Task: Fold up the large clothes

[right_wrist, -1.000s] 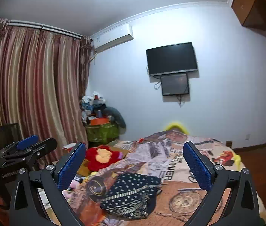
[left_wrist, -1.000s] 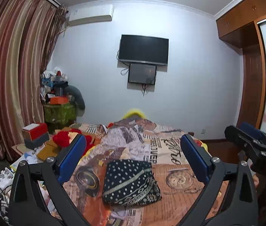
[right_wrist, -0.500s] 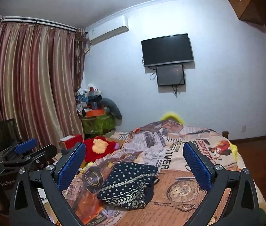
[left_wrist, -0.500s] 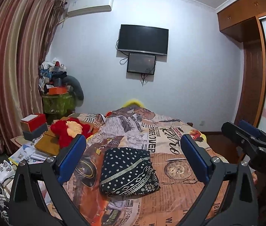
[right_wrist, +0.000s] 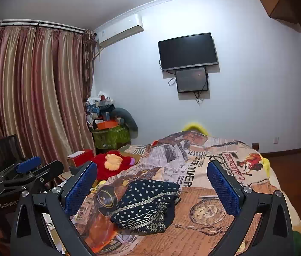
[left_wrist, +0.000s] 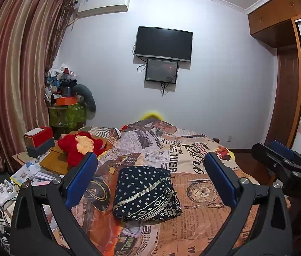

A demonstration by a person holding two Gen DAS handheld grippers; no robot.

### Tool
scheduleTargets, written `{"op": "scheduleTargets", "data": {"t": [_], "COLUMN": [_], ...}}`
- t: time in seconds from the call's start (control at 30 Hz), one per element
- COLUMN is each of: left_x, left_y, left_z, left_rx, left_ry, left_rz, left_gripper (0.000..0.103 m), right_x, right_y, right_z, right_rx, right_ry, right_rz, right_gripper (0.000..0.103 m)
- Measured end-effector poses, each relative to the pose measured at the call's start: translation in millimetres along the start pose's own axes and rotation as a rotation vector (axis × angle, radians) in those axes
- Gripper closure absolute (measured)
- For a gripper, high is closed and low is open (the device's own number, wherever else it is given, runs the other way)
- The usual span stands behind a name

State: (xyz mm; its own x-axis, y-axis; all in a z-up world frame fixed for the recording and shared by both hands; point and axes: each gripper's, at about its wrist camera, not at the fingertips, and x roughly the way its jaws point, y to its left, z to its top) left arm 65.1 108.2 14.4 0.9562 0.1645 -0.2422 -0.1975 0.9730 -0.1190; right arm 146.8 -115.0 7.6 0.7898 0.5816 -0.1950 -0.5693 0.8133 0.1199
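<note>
A dark navy garment with white dots and a geometric border (left_wrist: 145, 194) lies folded into a compact rectangle on the bed's printed cover (left_wrist: 195, 224). It also shows in the right wrist view (right_wrist: 144, 204). My left gripper (left_wrist: 150, 179) is open and empty, held above and short of the garment. My right gripper (right_wrist: 151, 183) is open and empty too, also held back from it. The right gripper shows at the right edge of the left view (left_wrist: 282, 166). The left gripper shows at the left edge of the right view (right_wrist: 26, 177).
A red plush toy (left_wrist: 77, 147) lies at the bed's left side beside boxes and papers (left_wrist: 37, 140). A cluttered green box (left_wrist: 67, 115) stands in the corner by the curtains (left_wrist: 11, 85). A wardrobe (left_wrist: 287, 64) is on the right.
Both grippers have drawn back and risen from the folded garment, so more of the bed shows. The garment has not moved. Both stay open.
</note>
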Motion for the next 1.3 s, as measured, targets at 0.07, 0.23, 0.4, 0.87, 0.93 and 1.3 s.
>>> {"op": "scheduleTargets", "data": {"t": [0.07, 0.23, 0.4, 0.87, 0.93, 1.3], "left_x": [0, 0, -1, -1, -1, -3], "left_y": [0, 1, 0, -1, -3, -16], "left_z": [0, 0, 0, -1, -1, -4], "left_rx": [-0.003, -0.002, -0.003, -0.012, -0.012, -0.009], "left_ry": [0.001, 0.001, 0.0, -0.005, -0.005, 0.0], "left_rz": [0.001, 0.002, 0.005, 0.013, 0.012, -0.008], "left_gripper": [0.002, 0.002, 0.002, 0.002, 0.002, 0.002], "right_x": [0, 0, 0, -2, -3, -3], "right_y": [1, 1, 2, 2, 2, 1], "right_z": [0, 0, -1, -1, -1, 0], "right_rx": [0.0, -0.002, 0.0, -0.023, -0.024, -0.027], "right_ry": [0.0, 0.001, 0.001, -0.007, -0.007, -0.008], "right_rz": [0.0, 0.001, -0.001, 0.012, 0.015, 0.02], "right_gripper": [0.0, 0.0, 0.0, 0.0, 0.0, 0.0]}}
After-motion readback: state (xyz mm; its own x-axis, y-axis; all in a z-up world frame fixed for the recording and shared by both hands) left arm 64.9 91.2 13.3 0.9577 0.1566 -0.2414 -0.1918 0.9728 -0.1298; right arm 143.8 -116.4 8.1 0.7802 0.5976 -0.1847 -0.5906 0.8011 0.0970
